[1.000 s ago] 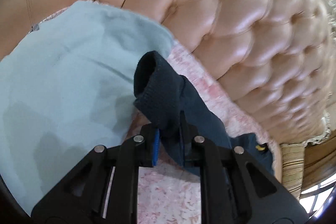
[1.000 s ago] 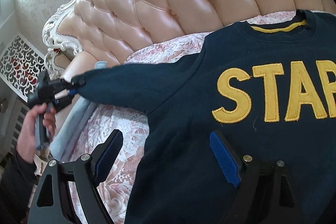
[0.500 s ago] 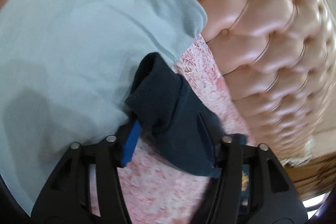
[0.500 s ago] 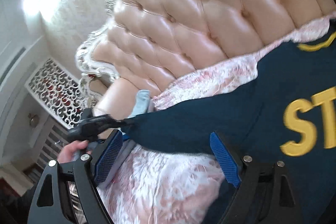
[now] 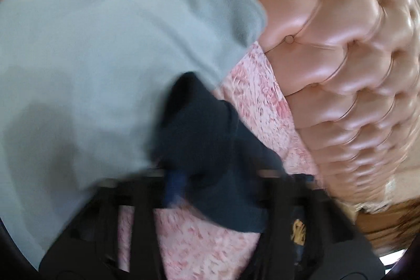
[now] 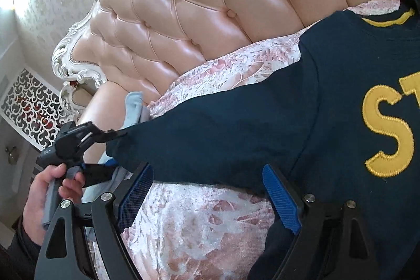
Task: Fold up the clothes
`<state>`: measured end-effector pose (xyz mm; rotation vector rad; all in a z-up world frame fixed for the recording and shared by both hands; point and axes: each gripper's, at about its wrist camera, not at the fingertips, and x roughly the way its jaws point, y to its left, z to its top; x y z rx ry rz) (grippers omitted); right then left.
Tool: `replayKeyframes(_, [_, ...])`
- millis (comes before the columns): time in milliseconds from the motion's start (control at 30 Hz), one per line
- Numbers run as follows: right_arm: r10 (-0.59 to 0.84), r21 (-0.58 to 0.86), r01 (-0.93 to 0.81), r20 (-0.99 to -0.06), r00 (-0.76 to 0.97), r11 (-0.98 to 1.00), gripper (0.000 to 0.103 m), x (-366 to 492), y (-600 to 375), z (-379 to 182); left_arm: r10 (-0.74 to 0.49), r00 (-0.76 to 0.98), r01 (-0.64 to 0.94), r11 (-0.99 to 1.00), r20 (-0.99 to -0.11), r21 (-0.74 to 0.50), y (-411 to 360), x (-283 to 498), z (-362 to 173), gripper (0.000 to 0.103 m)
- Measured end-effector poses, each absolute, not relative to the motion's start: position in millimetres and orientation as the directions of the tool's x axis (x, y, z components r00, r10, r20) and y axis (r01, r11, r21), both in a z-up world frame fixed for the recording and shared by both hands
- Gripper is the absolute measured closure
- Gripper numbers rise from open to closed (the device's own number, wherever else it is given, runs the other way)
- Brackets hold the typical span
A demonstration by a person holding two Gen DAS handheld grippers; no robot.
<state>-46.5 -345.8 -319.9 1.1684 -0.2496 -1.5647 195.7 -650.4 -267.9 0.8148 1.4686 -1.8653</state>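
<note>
A navy sweatshirt [image 6: 328, 101] with yellow letters lies face up on the pink patterned bedspread [image 6: 210, 222]. Its sleeve [image 6: 210, 138] stretches out to the left. In the blurred left wrist view the sleeve cuff [image 5: 199, 127] lies between the spread jaws of my left gripper [image 5: 218, 180], which is open. The left gripper also shows in the right wrist view [image 6: 115, 148], at the sleeve's end. My right gripper [image 6: 207, 190] is open and empty, just above the sleeve's lower edge near the armpit.
A light blue-grey cloth [image 5: 92, 70] lies left of the cuff, against the tufted pink headboard [image 6: 210, 4]. The headboard's carved white frame [image 6: 76, 62] and a lattice screen [image 6: 29, 106] stand at the left.
My left gripper has opened and let go of the cuff, with its view swinging toward the blue-grey cloth. My right gripper has shifted left along the sleeve and stayed open.
</note>
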Motion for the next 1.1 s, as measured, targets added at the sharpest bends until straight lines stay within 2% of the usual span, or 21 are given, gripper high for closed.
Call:
replayKeyframes(300, [-0.846,0.703,0.606,-0.526,0.091,-0.372,0.017,-46.9,-340.0,-313.7,-0.135,-0.617,0.768,-0.319,-0.776,-0.555,-643.8,178.8,-228.7,0.080])
replayKeyframes(667, [-0.766,0.594,0.695,-0.635,0.098,-0.404,0.014,-33.2,-356.8,-318.9,-0.149,-0.626,0.723,-0.479,-0.766,-0.498,-616.4,141.0,-187.7,0.080])
replayKeyframes(933, [-0.780,0.661,0.662,-0.599,0.181,-0.354,0.014,-36.5,-320.5,-305.4,-0.197,-0.589,0.732,-0.540,-0.784,-0.415,-595.3,107.3,-160.3,0.080])
replayKeyframes(1033, [-0.815,0.716,0.630,-0.536,0.221,-0.300,0.014,-41.1,-277.9,-300.4,-0.216,-0.577,0.720,-0.590,-0.788,-0.365,-572.1,85.7,-145.1,0.080])
replayKeyframes(1100, [-0.810,0.691,0.649,-0.555,0.192,-0.319,0.013,-45.7,-261.1,-289.4,-0.226,-0.564,0.711,-0.623,-0.794,-0.328,-554.3,67.8,-137.9,0.080])
